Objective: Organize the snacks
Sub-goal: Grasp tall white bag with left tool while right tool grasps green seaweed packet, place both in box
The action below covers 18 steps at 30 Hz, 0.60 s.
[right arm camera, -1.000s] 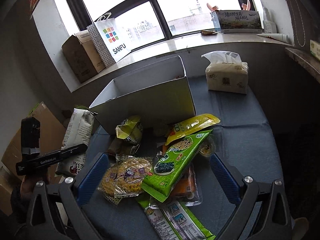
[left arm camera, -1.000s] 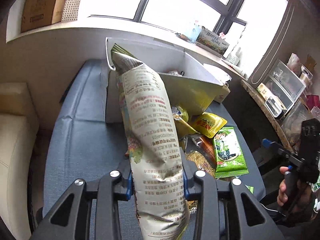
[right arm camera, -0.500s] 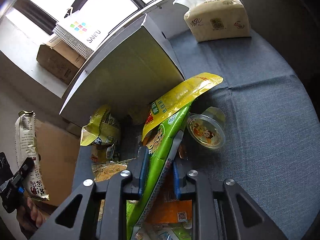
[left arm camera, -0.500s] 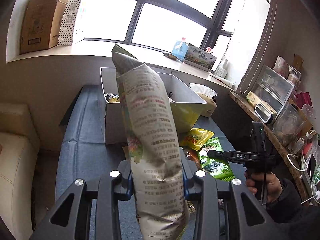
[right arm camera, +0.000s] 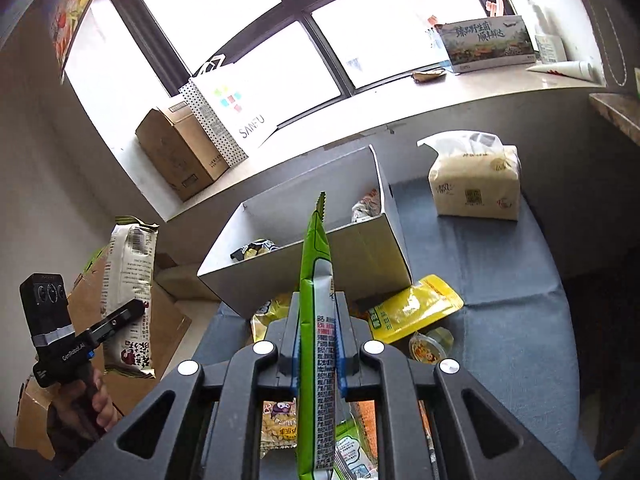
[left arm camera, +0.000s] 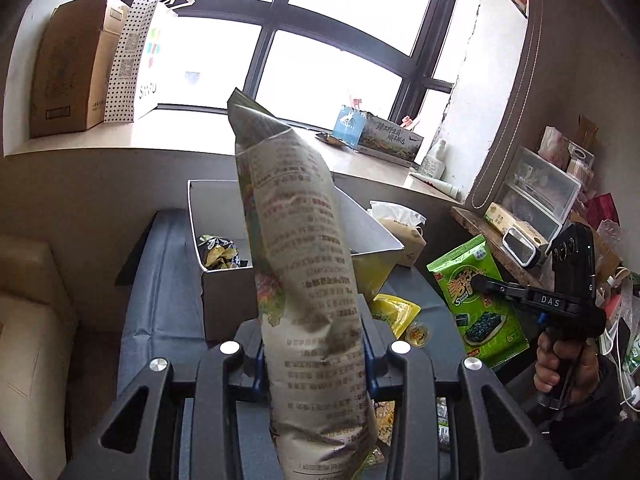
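Lifted off the table since half a second ago, the green seaweed pack now hangs edge-on in the right gripper, whose jaws are closed narrowly on its lower half; a second ago those jaws stood wide above the heap. In the left wrist view the same pack is clear of the other snacks, held out in front of the shelf at the right. Over the same interval the left gripper has kept its clamp on the tall beige bag, which stands upright and has risen until its top crosses the window line; from the right wrist view that bag hangs well off the table's left edge. Both packs are thus airborne and near the open white box, which already holds a few packets. Judged from this, two items are ready for deposit, and the step in hand is the carry to the box. On the blue table remain a yellow pouch, a small jelly cup and several packets under the right gripper; a tissue pack sits beside the box.
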Tool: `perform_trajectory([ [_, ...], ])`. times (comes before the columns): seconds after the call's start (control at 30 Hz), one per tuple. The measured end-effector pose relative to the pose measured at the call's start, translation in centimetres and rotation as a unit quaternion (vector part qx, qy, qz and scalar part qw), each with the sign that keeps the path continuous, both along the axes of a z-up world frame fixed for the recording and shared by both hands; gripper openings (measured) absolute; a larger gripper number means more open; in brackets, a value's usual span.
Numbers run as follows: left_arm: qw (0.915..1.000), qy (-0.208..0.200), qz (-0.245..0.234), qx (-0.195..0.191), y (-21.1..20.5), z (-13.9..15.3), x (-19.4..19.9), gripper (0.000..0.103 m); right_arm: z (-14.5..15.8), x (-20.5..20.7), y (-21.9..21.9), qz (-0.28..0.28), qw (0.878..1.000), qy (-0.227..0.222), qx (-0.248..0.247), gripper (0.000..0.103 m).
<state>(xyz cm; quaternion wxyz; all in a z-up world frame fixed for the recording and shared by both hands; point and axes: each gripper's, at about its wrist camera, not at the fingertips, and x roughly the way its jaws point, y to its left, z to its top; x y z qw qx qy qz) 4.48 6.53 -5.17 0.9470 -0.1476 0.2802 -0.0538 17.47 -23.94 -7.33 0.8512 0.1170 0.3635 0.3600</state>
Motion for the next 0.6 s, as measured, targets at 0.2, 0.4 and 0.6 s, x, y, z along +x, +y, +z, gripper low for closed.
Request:
perform_trajectory([
  [0.2, 0.9998, -0.017, -0.008, -0.003, 0.8, 2.9, 4.8, 0.039, 4.1, 4.0, 3.5, 0.009, 0.999, -0.03, 0.011, 0.013],
  [0.4, 0.9999, 0.009, 0.007, 0.003, 2.4, 3.6, 12.7, 0.038, 6.3, 10.8, 8.5, 0.004, 0.999, -0.033, 0.007, 0.013],
  [0.6, 0.9972, 0.072, 0.016, 0.009, 3.4, 0.1, 19.8, 0.039, 4.9, 16.2, 13.1, 0.006, 1.0, -0.012, -0.011, 0.013],
])
